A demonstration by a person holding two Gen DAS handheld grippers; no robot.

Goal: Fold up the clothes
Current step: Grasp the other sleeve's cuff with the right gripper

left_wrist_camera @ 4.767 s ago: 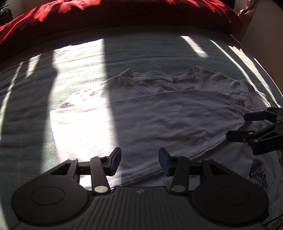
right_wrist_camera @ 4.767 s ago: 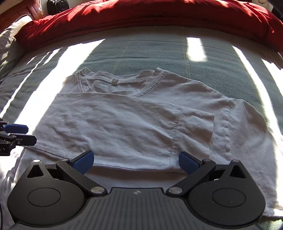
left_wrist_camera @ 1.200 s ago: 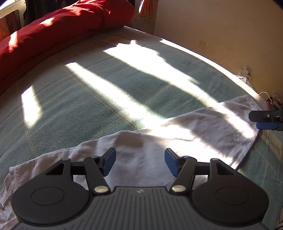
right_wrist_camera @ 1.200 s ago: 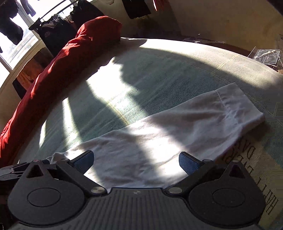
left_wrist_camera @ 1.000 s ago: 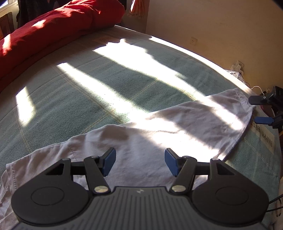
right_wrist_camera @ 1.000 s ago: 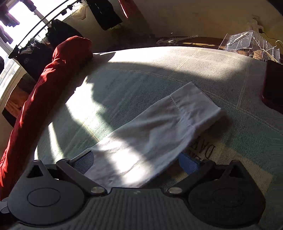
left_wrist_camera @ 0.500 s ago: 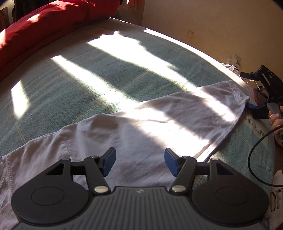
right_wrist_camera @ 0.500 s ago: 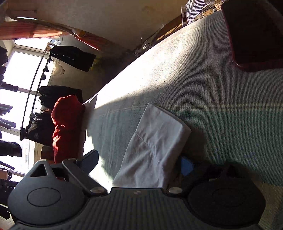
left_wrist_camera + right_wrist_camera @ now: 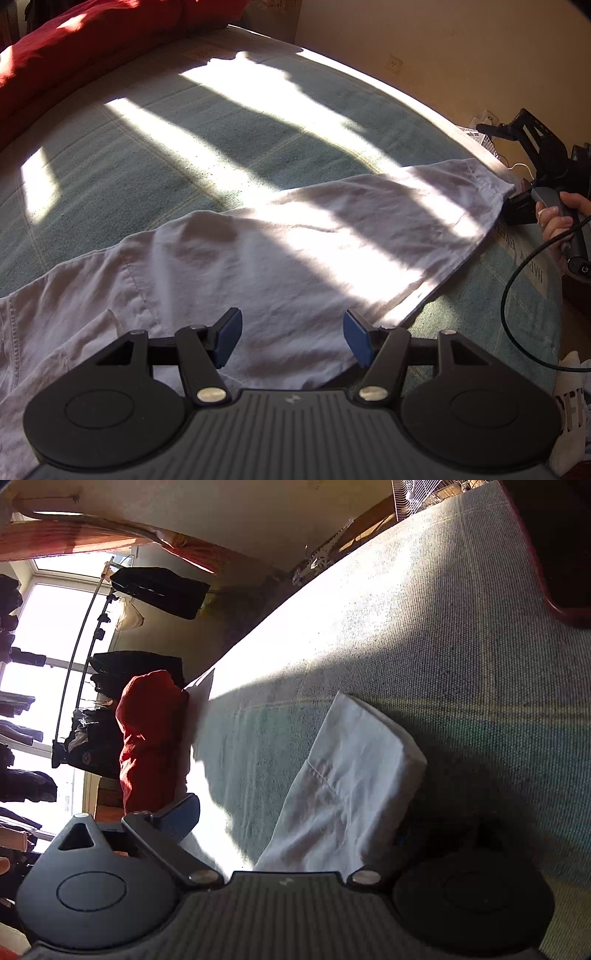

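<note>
Shirt (image 9: 295, 258) lies between right hand-held gripper (image 9: 295, 827) jaws.

**White on green, red at eleven**

The white shirt (image 9: 295, 251) lies on a grey-green bedspread (image 9: 177, 147) crossed by faint pale checks. A red duvet (image 9: 74, 44) sits at eleven o'clock. The black left tool (image 9: 291, 338) has blue pads (image 9: 229, 334).

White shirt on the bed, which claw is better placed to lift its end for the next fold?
Probably right: the right claw straddles the white shirt end. The left claw hovers open over its middle.
</note>
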